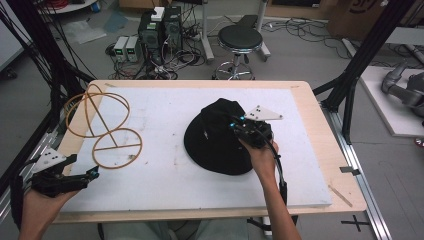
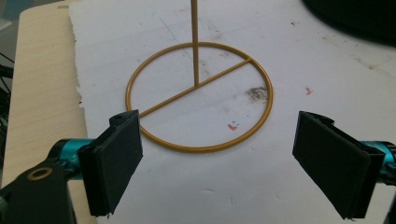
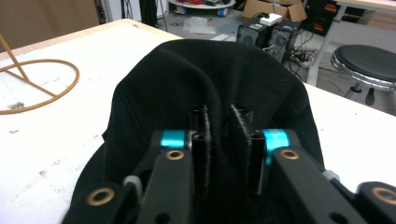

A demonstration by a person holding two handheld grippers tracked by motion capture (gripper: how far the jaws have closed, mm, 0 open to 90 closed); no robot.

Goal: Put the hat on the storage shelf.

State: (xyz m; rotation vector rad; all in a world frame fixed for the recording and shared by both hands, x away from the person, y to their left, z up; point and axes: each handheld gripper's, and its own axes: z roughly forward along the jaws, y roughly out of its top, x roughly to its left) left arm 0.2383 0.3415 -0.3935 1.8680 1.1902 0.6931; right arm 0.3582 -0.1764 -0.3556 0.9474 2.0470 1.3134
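White board (image 1: 165,190) covers a wooden table (image 1: 320,125), and it has small dirty marks and scratches on it. At about 9 o'clock on the board stands a yellow wire stand (image 1: 102,125) with a flat ring at the bottom and a round wire ball on top. Down at 8 o'clock, the left gripper (image 1: 82,176) hangs over the board's edge, its jaws wide apart with nothing in them. Near the middle, toward 3 o'clock, lies a black hat (image 1: 210,142). The right gripper (image 1: 245,127) is on the hat, its jaws pinching a fold of the black cloth. Behind the table, at 12 o'clock, the grey floor has a round black stool (image 1: 240,39), computer boxes (image 1: 160,27) and lots of cables.
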